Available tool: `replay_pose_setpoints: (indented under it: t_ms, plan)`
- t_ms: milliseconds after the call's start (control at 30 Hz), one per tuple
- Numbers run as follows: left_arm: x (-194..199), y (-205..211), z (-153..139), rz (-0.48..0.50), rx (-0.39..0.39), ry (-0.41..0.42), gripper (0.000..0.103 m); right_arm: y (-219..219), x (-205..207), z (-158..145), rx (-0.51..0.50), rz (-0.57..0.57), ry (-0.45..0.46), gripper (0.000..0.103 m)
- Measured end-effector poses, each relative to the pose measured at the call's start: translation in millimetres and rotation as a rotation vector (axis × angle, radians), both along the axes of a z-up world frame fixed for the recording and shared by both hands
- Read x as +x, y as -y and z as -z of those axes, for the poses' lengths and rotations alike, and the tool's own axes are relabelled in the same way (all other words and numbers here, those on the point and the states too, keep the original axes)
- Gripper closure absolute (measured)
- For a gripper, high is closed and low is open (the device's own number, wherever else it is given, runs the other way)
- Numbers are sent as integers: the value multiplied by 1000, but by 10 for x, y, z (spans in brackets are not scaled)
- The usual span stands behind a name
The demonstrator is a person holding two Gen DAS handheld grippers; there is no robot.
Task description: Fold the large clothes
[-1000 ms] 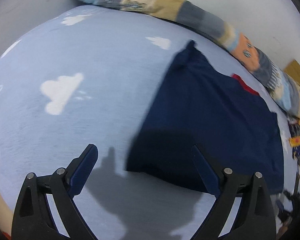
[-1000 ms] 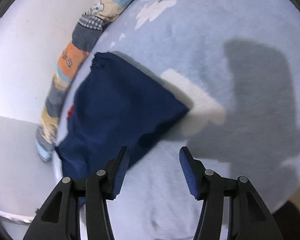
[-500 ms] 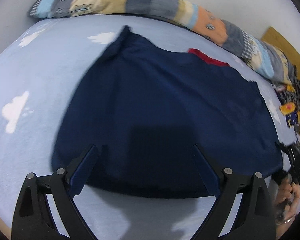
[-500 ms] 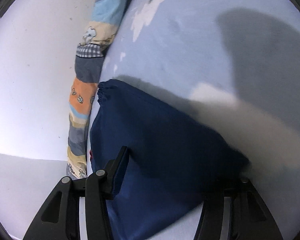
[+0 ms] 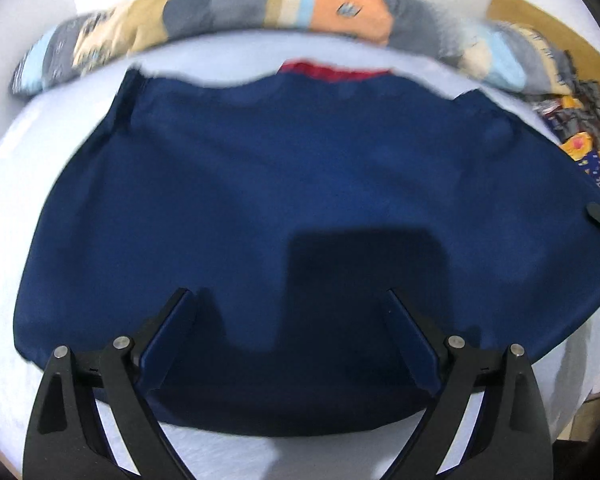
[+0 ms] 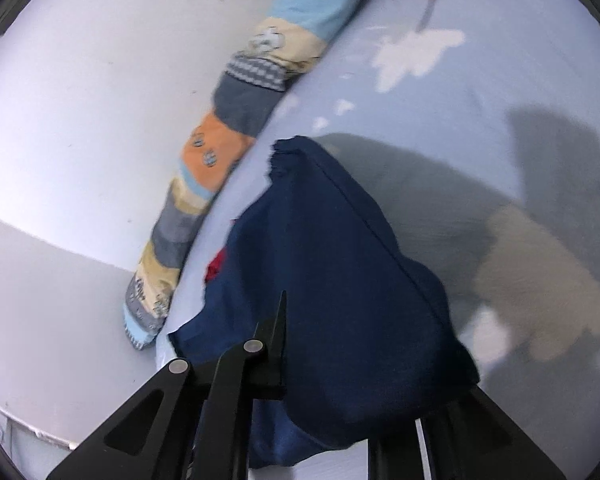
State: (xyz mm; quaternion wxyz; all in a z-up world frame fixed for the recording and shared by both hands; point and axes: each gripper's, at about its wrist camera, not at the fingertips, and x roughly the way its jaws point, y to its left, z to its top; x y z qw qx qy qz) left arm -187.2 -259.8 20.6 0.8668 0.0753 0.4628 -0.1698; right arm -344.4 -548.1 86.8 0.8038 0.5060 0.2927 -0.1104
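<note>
A large navy garment lies spread on the light blue sheet, and its red collar shows at the far edge. My left gripper hangs open over the near hem, both pads apart with only flat cloth below them. In the right wrist view the garment's end is bunched and lifted. My right gripper is closing on it. The cloth sits between the jaws and drapes over the right finger, hiding it. The left finger shows against the fabric.
A long patchwork pillow runs along the white wall behind the garment. Patterned clothes are piled at the far right near a wooden board. White cloud prints mark the sheet.
The left view swung from bare sheet to over the middle of the garment's near hem. The right gripper moved onto the garment's end, its jaws narrowed, and the cloth rose bunched.
</note>
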Motion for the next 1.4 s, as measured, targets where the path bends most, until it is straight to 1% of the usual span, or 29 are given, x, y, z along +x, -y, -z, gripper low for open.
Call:
replay_pose_setpoints:
  t_ms: [67, 167, 200, 233, 300, 367, 400, 433, 500, 533, 633, 733, 867, 1000, 1400]
  plan:
    - [-8, 85, 9, -2, 40, 33, 8, -62, 8, -73, -8, -16, 16, 88]
    - [74, 140, 221, -31, 88, -27, 5, -110, 54, -159, -5, -43, 38, 88]
    - [73, 143, 234, -42, 98, -13, 1, -128, 43, -184, 0, -53, 45, 88]
    - [78, 156, 231, -52, 112, -5, 1, -134, 54, -199, 6, -61, 48, 88]
    - [84, 138, 196, -66, 104, -1, 1, -141, 47, -213, 18, -67, 50, 88]
    - [73, 116, 116, -95, 80, 39, 1, -126, 42, -211, 37, -69, 53, 88]
    - [88, 123, 113, -97, 69, 42, 1, -117, 43, -200, 47, -68, 54, 88]
    - [96, 130, 116, -94, 68, 36, 1, -110, 36, -195, 57, -67, 56, 88]
    - [102, 167, 174, -91, 100, 29, 1, -106, 30, -190, 71, -68, 61, 88]
    - [106, 179, 200, -92, 102, 24, 1, -109, 31, -197, 70, -70, 60, 88]
    - [115, 151, 184, -105, 76, 16, 1, -110, 35, -199, 72, -69, 58, 88]
    - [102, 141, 176, -107, 92, 29, 1, -113, 42, -202, 70, -70, 58, 88]
    - [122, 117, 209, -110, 81, 8, 1, -134, 41, -229, 60, -76, 63, 88]
    - [118, 121, 196, -108, 86, 13, 1, -154, 61, -248, 46, -82, 65, 88]
    - [123, 114, 210, -103, 86, 5, 1, -141, 77, -234, 52, -88, 65, 88]
